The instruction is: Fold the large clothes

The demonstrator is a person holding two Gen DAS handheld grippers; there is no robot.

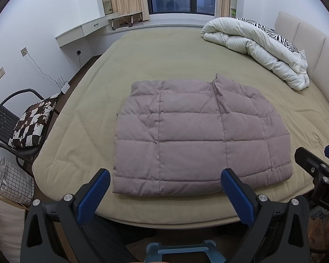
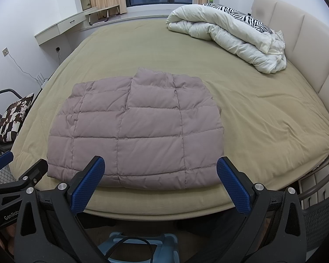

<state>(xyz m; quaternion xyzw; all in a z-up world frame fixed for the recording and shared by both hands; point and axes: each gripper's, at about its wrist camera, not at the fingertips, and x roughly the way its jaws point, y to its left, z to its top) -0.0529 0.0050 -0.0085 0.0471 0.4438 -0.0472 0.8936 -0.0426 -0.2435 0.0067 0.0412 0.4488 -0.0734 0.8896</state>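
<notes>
A mauve quilted puffer jacket (image 1: 195, 135) lies folded into a flat rectangle on the tan bed (image 1: 164, 54), near its front edge; it also shows in the right wrist view (image 2: 138, 133). My left gripper (image 1: 165, 175) is open and empty, held just in front of the jacket's near edge. My right gripper (image 2: 160, 164) is open and empty too, beside the left one, its jaws framing the jacket's near edge. The right gripper's side shows at the right of the left wrist view (image 1: 318, 168).
A white duvet (image 1: 258, 48) with a zebra pillow (image 1: 272, 32) is piled at the far right by the headboard (image 1: 307, 41). A black chair (image 1: 4, 118) with a patterned cushion (image 1: 33, 122) and a checked bag (image 1: 13, 182) stand left of the bed.
</notes>
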